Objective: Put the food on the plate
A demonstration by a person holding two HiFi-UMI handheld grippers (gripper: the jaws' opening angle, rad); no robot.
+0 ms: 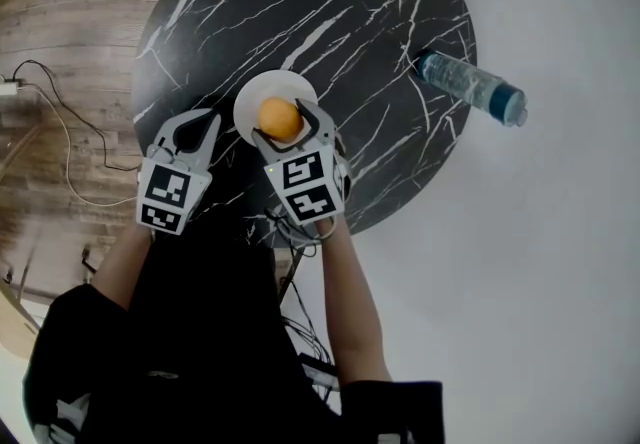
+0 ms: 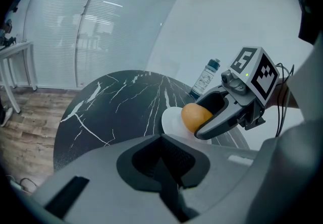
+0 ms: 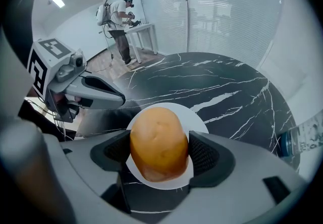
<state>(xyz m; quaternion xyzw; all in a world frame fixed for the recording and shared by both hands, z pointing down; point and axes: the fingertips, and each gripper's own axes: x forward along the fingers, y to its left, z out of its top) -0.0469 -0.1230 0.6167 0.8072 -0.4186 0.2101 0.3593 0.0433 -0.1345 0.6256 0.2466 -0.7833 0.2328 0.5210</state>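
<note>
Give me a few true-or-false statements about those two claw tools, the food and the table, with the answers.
1. The right gripper is clamped on a yellow-orange piece of food. True.
2. The left gripper grips a piece of food too. False: its jaws are together with nothing between them.
3. The plate is black. False: it is white and sits on a black table with white veins.
4. The food is held over the plate. True.
5. A water bottle shows near the table's edge. True.
</note>
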